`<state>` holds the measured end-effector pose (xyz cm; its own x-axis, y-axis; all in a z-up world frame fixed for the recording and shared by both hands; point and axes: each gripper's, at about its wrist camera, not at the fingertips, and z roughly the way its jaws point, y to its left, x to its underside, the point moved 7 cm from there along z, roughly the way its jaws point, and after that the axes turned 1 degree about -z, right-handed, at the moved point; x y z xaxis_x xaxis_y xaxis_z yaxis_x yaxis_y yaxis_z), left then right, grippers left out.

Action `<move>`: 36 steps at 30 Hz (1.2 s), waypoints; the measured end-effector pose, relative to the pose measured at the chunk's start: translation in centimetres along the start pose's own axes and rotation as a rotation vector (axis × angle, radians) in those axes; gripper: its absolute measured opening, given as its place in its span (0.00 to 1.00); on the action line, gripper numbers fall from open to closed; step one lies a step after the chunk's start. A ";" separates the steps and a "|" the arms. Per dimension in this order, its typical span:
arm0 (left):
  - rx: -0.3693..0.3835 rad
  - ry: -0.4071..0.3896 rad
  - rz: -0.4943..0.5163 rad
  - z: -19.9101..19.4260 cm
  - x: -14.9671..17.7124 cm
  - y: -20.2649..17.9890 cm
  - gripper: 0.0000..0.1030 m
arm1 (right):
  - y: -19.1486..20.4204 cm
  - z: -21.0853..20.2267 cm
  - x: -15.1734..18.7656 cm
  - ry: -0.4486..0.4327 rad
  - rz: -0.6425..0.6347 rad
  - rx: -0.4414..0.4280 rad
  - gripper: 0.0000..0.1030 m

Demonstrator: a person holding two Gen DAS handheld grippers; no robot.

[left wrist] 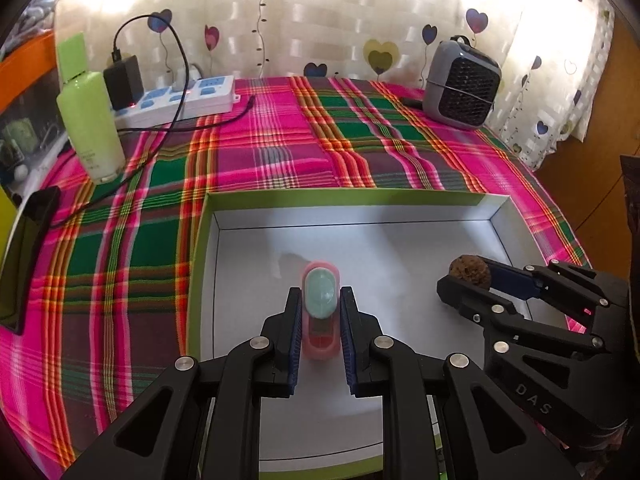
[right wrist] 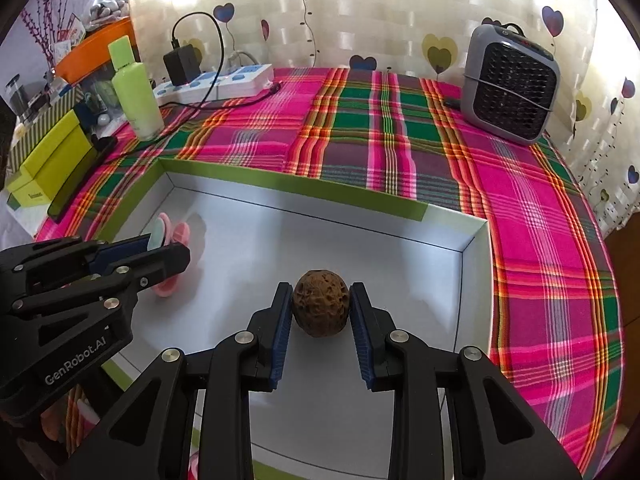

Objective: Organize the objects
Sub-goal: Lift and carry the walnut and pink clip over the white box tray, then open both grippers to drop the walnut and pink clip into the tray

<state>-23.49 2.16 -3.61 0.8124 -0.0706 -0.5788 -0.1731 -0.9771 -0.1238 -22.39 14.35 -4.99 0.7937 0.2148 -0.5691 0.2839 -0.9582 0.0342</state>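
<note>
A shallow white box with a green rim (left wrist: 344,196) lies on the plaid cloth. My left gripper (left wrist: 320,300) is shut on a pink case with a pale green oval face (left wrist: 320,298), held low over the box's floor. In the right wrist view the same pink case (right wrist: 164,232) sits in the left gripper (right wrist: 166,246) at the box's left side. My right gripper (right wrist: 321,298) is shut on a brown wrinkled walnut (right wrist: 320,307), also low inside the box (right wrist: 296,182). The walnut (left wrist: 470,271) shows at the right in the left wrist view, in the right gripper (left wrist: 466,280).
At the back left stand a green bottle (left wrist: 90,120), a white power strip (left wrist: 188,98) with a black charger and cable, and a dark phone (left wrist: 24,256) at the left edge. A grey fan heater (left wrist: 462,84) sits back right. Green boxes (right wrist: 48,160) lie beyond the table's left edge.
</note>
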 end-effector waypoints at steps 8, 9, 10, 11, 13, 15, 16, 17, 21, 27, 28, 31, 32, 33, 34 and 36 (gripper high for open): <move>-0.001 0.009 -0.001 0.6 0.2 0.1 0.16 | 0.0 0.1 0.0 0.000 0.002 0.002 0.29; -0.001 0.010 -0.002 0.7 0.3 0.1 0.16 | 0.0 0.1 0.0 -0.001 0.002 0.002 0.29; -0.001 0.009 -0.002 0.7 0.3 0.1 0.16 | 0.0 0.1 0.0 -0.002 0.005 0.001 0.29; 0.000 0.009 -0.001 0.7 0.3 0.1 0.16 | 0.0 0.1 0.0 -0.003 0.008 0.000 0.29; 0.000 0.009 -0.002 0.7 0.3 0.1 0.16 | -0.1 0.1 0.0 -0.005 0.009 -0.003 0.29; -0.001 0.010 -0.002 0.7 0.2 0.1 0.16 | 0.0 0.1 0.1 -0.006 0.012 -0.010 0.29; 0.000 0.010 -0.001 0.7 0.2 0.1 0.17 | -0.1 0.1 0.0 -0.008 0.013 -0.010 0.29; 0.003 0.010 0.000 0.8 0.3 0.1 0.18 | -0.1 0.0 0.0 -0.010 0.016 -0.009 0.29; 0.019 0.005 0.002 0.5 0.4 -0.4 0.26 | -0.1 -0.3 0.0 -0.024 0.017 -0.016 0.39; 0.014 -0.005 -0.005 -0.6 0.7 -0.4 0.36 | -0.3 -1.2 0.2 -0.048 0.023 -0.003 0.47; 0.015 -0.009 -0.011 -0.8 0.8 -0.3 0.37 | -0.3 -1.3 0.2 -0.049 0.026 0.001 0.47; 0.018 -0.022 -0.019 -1.7 1.0 -0.1 0.40 | -0.5 -1.8 0.5 -0.060 0.041 0.005 0.47; 0.019 -0.027 -0.021 -2.0 1.1 0.0 0.40 | -0.6 -2.0 0.6 -0.063 0.045 0.005 0.47; 0.019 -0.030 -0.023 -2.3 1.3 0.1 0.40 | -0.6 -2.3 0.7 -0.068 0.051 0.004 0.47; 0.018 -0.039 -0.023 -2.7 1.5 0.1 0.41 | -0.7 -2.6 0.9 -0.073 0.055 0.003 0.47; 0.009 -0.052 -0.018 -3.4 1.7 0.2 0.42 | -0.7 -3.4 1.1 -0.091 0.061 0.001 0.47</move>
<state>-20.22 1.17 -1.90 0.7853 -0.0426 -0.6176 -0.1644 -0.9762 -0.1417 -19.87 15.86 -2.81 0.7574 0.1385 -0.6381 0.2365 -0.9691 0.0704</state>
